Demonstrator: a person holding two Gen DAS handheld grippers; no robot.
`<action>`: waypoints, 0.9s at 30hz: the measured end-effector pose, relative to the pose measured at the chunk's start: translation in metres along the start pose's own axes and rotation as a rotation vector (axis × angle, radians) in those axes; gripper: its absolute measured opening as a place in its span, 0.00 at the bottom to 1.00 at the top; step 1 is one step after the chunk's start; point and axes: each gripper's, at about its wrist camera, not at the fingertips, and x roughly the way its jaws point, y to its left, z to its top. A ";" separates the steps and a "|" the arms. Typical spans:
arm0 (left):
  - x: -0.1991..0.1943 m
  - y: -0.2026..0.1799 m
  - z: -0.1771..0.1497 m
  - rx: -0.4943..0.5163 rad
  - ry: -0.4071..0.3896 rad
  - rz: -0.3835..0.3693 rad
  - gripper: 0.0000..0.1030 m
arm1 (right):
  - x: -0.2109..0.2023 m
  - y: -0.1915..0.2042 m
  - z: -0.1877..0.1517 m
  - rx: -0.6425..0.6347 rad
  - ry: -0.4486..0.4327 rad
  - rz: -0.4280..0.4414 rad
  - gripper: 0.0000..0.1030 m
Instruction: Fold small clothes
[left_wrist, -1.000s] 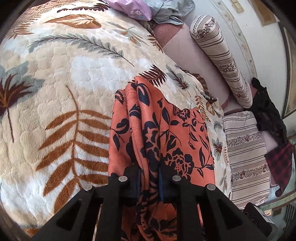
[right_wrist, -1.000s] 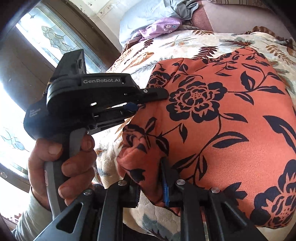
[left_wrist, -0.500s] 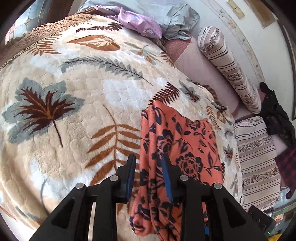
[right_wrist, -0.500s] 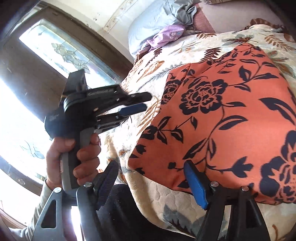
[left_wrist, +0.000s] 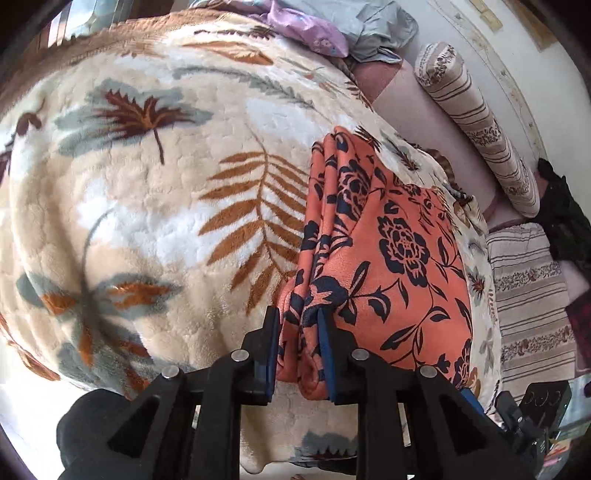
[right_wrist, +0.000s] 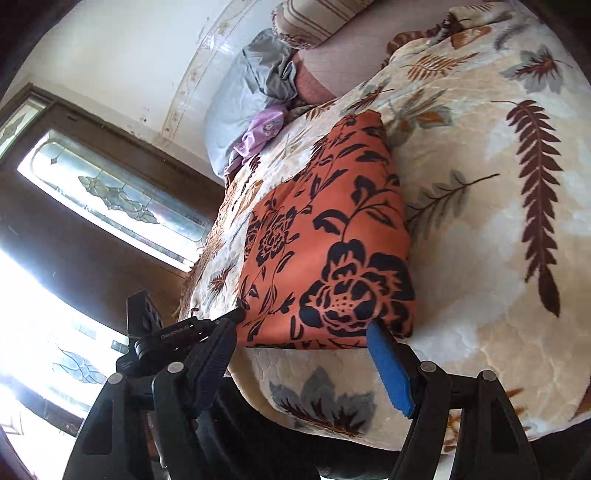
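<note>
**One garment folded, grips coming off**

I am watching the orange floral cloth (left_wrist: 388, 258) lying folded on the leaf-print blanket (left_wrist: 147, 192), centre right. My right gripper (right_wrist: 306, 354) is standing wide open, empty. My left gripper (left_wrist: 297, 354), jaws just closing, is bracketing the cloth's near edge; next I am judging release and withdrawal.

The right claw (right_wrist: 306, 354) has just opened, its jaws wide and nothing pinched between them, just short of the near edge of the folded orange floral garment (right_wrist: 328, 236). The garment lies flat on the leaf-patterned blanket (right_wrist: 480, 229) covering the bed. At near left the left claw (right_wrist: 225, 321) seems to touch the garment's near-left corner. A grey pillow (right_wrist: 240, 96) and lilac cloth (right_wrist: 260, 131) lie far left.
</note>
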 end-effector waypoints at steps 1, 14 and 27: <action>-0.008 -0.007 0.000 0.024 -0.023 0.018 0.22 | -0.005 -0.004 0.003 0.018 -0.012 0.004 0.74; 0.024 -0.088 0.005 0.225 -0.117 0.158 0.51 | 0.028 -0.051 0.065 0.153 0.103 -0.008 0.79; 0.048 -0.045 0.003 0.160 -0.098 0.179 0.54 | 0.073 -0.031 0.050 -0.021 0.234 -0.215 0.45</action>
